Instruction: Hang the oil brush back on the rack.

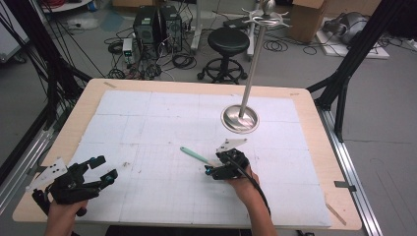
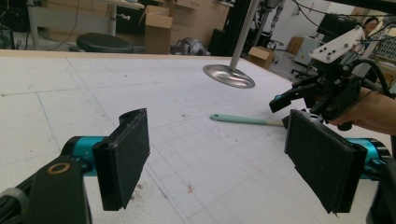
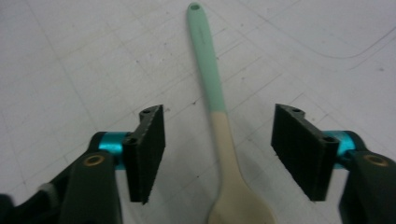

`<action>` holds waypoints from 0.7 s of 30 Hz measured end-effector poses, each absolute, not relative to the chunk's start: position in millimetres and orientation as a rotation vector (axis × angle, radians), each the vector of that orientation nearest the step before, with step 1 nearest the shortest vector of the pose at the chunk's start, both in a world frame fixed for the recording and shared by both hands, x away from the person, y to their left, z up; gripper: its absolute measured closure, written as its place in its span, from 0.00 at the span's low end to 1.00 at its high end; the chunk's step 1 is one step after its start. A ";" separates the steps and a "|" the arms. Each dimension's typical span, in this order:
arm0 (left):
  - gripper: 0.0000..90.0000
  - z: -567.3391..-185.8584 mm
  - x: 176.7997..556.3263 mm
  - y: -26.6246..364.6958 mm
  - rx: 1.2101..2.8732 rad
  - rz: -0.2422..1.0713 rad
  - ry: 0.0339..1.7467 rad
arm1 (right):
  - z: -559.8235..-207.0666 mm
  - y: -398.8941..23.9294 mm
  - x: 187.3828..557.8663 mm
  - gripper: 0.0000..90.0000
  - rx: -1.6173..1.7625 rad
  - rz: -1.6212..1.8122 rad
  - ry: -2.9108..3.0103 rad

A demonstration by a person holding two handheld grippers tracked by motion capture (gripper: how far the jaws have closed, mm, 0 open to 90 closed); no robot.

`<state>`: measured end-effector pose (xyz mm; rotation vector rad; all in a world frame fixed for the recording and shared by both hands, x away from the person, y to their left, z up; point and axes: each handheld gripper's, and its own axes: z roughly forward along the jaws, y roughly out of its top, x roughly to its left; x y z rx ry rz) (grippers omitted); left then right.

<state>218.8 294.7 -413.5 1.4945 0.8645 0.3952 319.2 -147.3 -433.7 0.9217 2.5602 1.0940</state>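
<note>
My left gripper (image 1: 101, 169) sits low at the near left, jaws spread wide and pointing toward the middle, my left hand (image 1: 61, 214) wrapped around its body from below. My right gripper (image 1: 212, 169) is held near the centre, tipped down and aimed to the left, jaws parted, with my right hand (image 1: 243, 184) behind it and its cable (image 1: 258, 189) trailing back along my forearm. Its pads (image 3: 152, 151) stand well apart, nothing touching them.

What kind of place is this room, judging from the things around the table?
Probably a robotics lab or workshop: computer towers with tangled cables stand on the floor behind the table, and cardboard boxes sit farther back.
</note>
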 end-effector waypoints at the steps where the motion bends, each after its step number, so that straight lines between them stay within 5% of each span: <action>1: 0.25 -413.5 218.8 294.7 1.494 0.395 0.864 | -434.7 -146.8 319.3 0.49 0.914 1.071 2.573; 7: 0.25 -412.8 218.6 291.7 1.510 0.393 0.855 | -436.2 -142.9 317.9 0.70 0.884 0.980 2.608; 9: 0.25 -412.9 218.5 289.3 1.517 0.391 0.849 | -433.8 -139.6 318.6 0.90 0.871 0.954 2.638; 21: 0.25 -414.1 219.5 286.2 1.536 0.384 0.846 | -428.2 -138.1 318.3 0.92 0.927 0.969 2.663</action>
